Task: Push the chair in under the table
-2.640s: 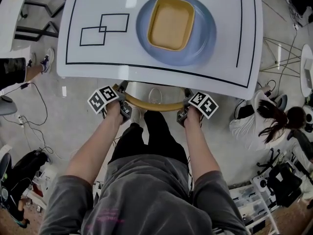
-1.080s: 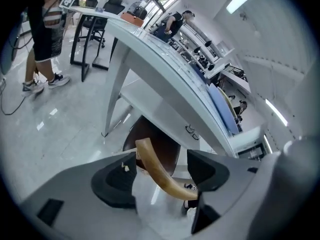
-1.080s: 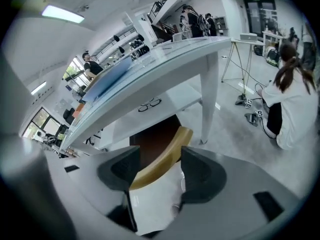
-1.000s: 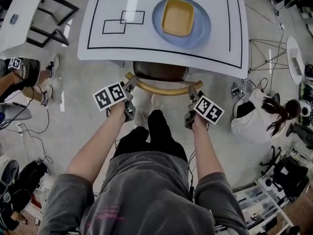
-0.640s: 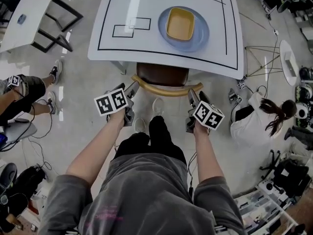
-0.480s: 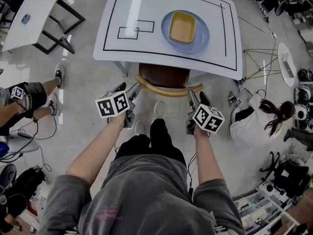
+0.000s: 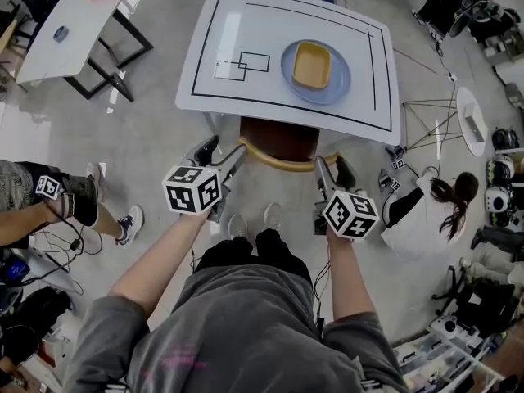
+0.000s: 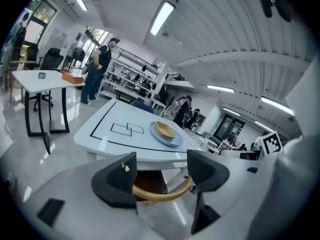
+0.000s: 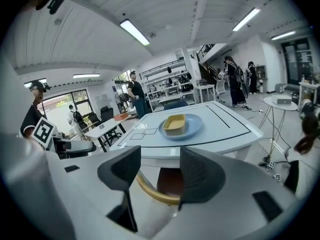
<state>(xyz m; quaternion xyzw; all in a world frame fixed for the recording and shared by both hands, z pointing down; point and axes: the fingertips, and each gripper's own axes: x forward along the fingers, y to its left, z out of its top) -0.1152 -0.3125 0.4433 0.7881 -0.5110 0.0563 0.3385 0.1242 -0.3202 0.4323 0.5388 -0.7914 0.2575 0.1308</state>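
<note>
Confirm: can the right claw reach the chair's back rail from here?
Likely yes. The right claw is open, and the back rail shows between its jaws just ahead, with nothing in between. The table stands beyond the rail.

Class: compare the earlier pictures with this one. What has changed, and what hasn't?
The left gripper and right gripper drew back from the chair toward the person, jaws open. The chair remains under the table; plate and dish unmoved.

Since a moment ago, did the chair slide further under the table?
Cannot tell: the camera pulled back. The backrest sits just outside the near edge of the table, as before.
</note>
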